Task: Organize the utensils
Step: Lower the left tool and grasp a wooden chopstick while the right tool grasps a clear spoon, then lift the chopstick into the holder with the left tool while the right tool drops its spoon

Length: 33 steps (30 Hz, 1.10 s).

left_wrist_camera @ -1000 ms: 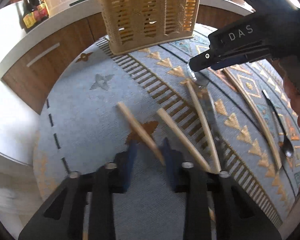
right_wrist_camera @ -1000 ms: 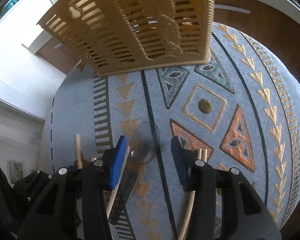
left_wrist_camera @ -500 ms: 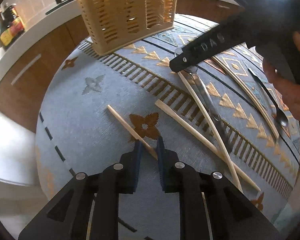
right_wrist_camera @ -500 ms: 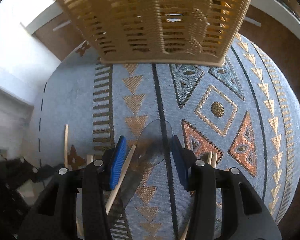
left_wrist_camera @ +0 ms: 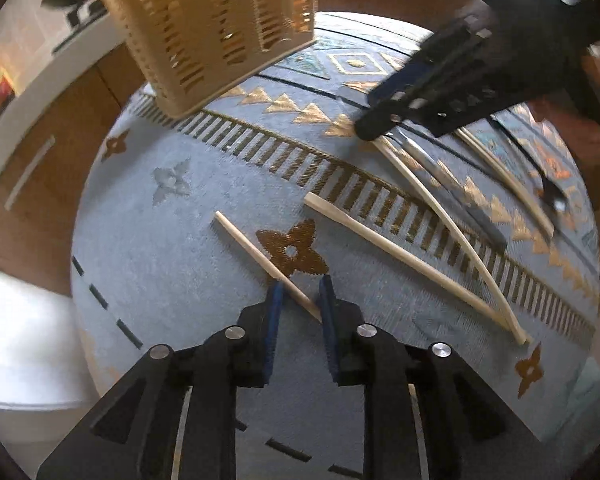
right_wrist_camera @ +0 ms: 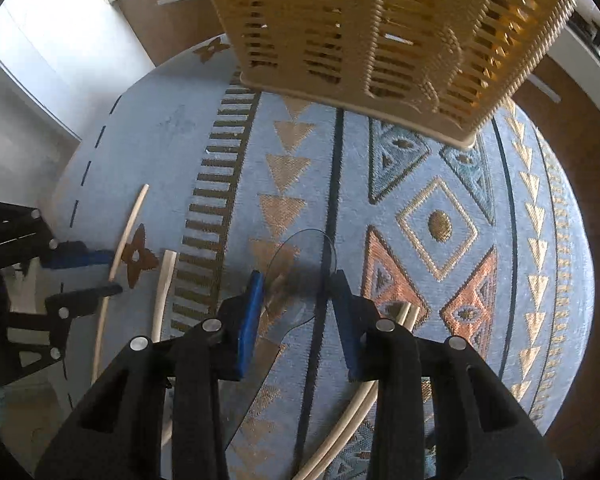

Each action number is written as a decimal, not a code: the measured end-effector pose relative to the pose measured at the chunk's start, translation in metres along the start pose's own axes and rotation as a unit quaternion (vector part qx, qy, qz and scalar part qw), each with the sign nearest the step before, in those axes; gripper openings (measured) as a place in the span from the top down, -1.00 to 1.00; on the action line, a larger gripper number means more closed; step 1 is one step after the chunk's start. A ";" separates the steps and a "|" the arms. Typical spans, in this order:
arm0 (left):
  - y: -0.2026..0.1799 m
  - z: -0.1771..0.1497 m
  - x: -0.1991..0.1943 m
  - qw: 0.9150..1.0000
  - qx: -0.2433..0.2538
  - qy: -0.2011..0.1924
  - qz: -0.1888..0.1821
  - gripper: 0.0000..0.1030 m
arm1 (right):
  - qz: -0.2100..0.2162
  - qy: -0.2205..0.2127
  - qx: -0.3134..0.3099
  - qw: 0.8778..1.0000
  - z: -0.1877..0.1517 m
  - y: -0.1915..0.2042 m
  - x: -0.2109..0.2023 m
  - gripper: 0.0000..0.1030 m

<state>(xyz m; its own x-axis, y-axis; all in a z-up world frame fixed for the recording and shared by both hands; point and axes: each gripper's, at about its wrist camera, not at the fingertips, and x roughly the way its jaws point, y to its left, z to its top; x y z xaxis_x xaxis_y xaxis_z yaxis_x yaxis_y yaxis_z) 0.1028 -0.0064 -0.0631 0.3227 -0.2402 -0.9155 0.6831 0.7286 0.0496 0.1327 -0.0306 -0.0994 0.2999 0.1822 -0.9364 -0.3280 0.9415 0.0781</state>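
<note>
— Since half a second ago, has anything shifted?

— Both tools have. Left gripper (left_wrist_camera: 300, 298) has narrowed its gap around a chopstick (left_wrist_camera: 266, 260); the stick now runs slantwise between the blue pads (left_wrist_camera: 274, 312), touching the left one at its tip and the right one lower down. Whether it is truly clamped I cannot tell. It appears to lie flat on the mat (left_wrist_camera: 172, 264).

— And the other one?

— Right gripper (right_wrist_camera: 298, 292) has eased forward over a clear spoon (right_wrist_camera: 296, 276). Its jaws stand apart, one pad on each side of the spoon's bowl, not pinching it. From the left wrist view that gripper (left_wrist_camera: 374, 120) is blurred.

— Where do the utensils sit, taking the basket as the mark?

— The basket (left_wrist_camera: 216, 28) stands at the mat's far edge. The clear spoon is on the near side of it, fairly close. The chopstick in the left gripper lies nearer still, well apart from the basket. To its right lie two more chopsticks (left_wrist_camera: 404, 256), crossing near their near ends. Farther right is another pair (left_wrist_camera: 508, 184) and a dark metal spoon (left_wrist_camera: 552, 196), all well away from the basket.
</note>
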 end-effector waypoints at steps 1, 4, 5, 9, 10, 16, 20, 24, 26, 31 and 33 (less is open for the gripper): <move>0.002 0.001 0.001 1.000 -0.009 0.001 -0.001 0.61 | 0.005 0.001 0.004 1.000 0.001 -0.001 -0.001 0.38; 0.007 0.008 0.004 0.999 -0.044 0.002 0.003 0.60 | 0.007 0.002 0.015 1.000 0.003 -0.015 0.001 0.37; 0.009 0.011 0.005 0.998 -0.055 0.001 0.002 0.58 | 0.005 0.003 0.015 1.000 0.002 -0.017 -0.001 0.37; 0.007 0.018 0.009 0.998 -0.065 0.009 0.020 0.57 | -0.003 0.001 0.022 1.000 0.001 -0.017 -0.003 0.37; 0.007 0.020 0.010 0.997 -0.066 0.013 0.025 0.57 | -0.006 0.002 0.022 1.000 0.002 -0.015 -0.002 0.37; -0.001 0.026 0.013 0.996 -0.067 0.010 0.050 0.69 | -0.031 -0.016 0.006 0.999 0.000 -0.006 0.003 0.38; -0.010 0.020 0.009 0.994 -0.070 -0.005 0.078 0.88 | -0.032 -0.041 -0.019 0.998 -0.006 0.004 0.000 0.41; -0.008 0.012 -0.002 0.991 -0.105 -0.042 0.067 0.93 | -0.050 -0.076 -0.054 0.994 -0.019 0.017 -0.010 0.43; -0.002 0.009 -0.010 0.988 -0.127 -0.066 0.064 0.93 | -0.044 -0.090 -0.048 0.994 -0.025 0.018 -0.018 0.43; 0.013 0.006 -0.051 0.969 -0.180 -0.162 0.053 0.93 | -0.058 -0.145 -0.060 0.986 -0.037 0.022 -0.046 0.43; 0.015 0.007 -0.069 0.959 -0.191 -0.202 0.061 0.93 | -0.049 -0.171 -0.057 0.982 -0.040 0.019 -0.061 0.43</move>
<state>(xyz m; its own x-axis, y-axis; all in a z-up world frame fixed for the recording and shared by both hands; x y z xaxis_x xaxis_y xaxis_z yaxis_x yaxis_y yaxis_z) 0.0952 0.0166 0.0034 0.6649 -0.3107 -0.6793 0.3594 0.9303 -0.0737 0.0724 -0.0348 -0.0539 0.6117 0.1945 -0.7668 -0.3748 0.9249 -0.0644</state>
